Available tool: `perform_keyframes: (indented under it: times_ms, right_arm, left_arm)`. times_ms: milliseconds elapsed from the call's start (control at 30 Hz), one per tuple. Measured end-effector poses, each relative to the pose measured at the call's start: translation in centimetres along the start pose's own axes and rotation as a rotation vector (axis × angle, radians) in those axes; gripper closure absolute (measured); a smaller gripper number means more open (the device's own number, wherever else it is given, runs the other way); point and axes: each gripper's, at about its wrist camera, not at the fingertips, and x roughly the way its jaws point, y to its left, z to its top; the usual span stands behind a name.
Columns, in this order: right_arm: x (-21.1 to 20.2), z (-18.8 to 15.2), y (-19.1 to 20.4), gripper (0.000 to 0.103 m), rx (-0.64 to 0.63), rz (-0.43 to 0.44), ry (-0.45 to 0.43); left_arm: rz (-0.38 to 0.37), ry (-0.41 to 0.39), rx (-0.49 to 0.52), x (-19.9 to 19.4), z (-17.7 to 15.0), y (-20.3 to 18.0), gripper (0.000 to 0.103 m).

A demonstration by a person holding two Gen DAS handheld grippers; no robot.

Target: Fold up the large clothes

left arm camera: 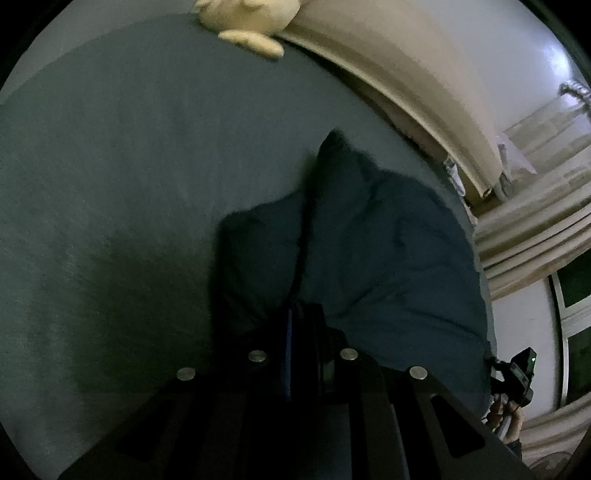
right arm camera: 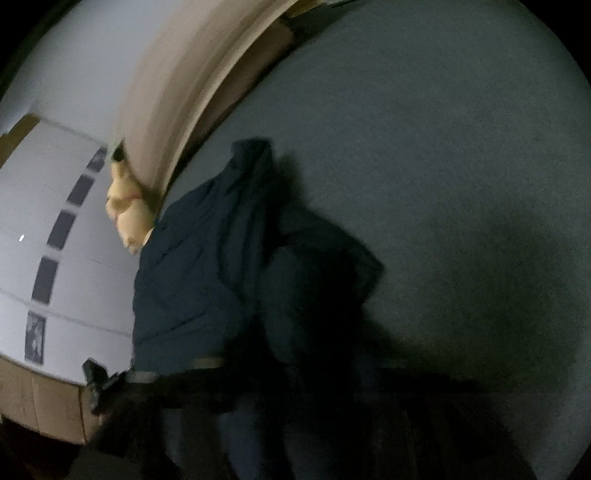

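Though the garment [left arm camera: 388, 251] hangs lifted above the bed [left arm camera: 129, 166], bunched and creased with no neat fold to be seen, I'd judge the folding barely begun. The left tool [left arm camera: 301, 332] is pinched together on its dark cloth. The right tool [right arm camera: 295, 373] is lost in shadow under the fabric; I cannot tell its grip.

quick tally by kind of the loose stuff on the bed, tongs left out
dark blue garment: 1
cream plush toy: 1
total: 2
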Motion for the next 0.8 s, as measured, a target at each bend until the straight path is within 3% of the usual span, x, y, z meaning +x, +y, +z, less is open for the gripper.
perform_keyframes:
  times_ms: [67, 133, 167, 300, 467, 633, 800]
  right_arm:
    - [-2.4, 0.0, -0.5, 0.028, 0.029, 0.015, -0.05]
    - [-4.5, 0.6, -0.5, 0.028, 0.012, 0.013, -0.078]
    - [-5.6, 1.2, -0.3, 0.028, 0.001, -0.005, -0.099]
    - [-6.4, 4.5, 1.7, 0.027, -0.049, 0.002, -0.115]
    - [-2.0, 9.6, 5.0, 0.027, -0.086, 0.032, -0.028]
    - [3.1, 12.4, 6.6, 0.027, -0.085, 0.039, 0.042]
    - [5.9, 13.3, 7.3, 0.027, -0.08, 0.035, 0.063]
  left_arm:
    - [-0.008, -0.043, 0.003, -2.1, 0.4, -0.3, 0.079]
    - [-0.023, -0.111, 0.011, -4.8, 1.8, -0.6, 0.042]
    - [-0.033, -0.131, 0.014, -5.5, 2.4, -0.8, 0.036]
    - [-0.067, -0.139, 0.048, -5.2, 6.6, -2.9, 0.035]
    - [-0.067, -0.007, 0.053, 1.9, 11.1, -5.4, 0.035]
    - [-0.058, 0.071, 0.028, 6.4, 12.1, -6.3, 0.035]
    - [-0.052, 0.089, 0.011, 7.8, 12.3, -6.6, 0.035]
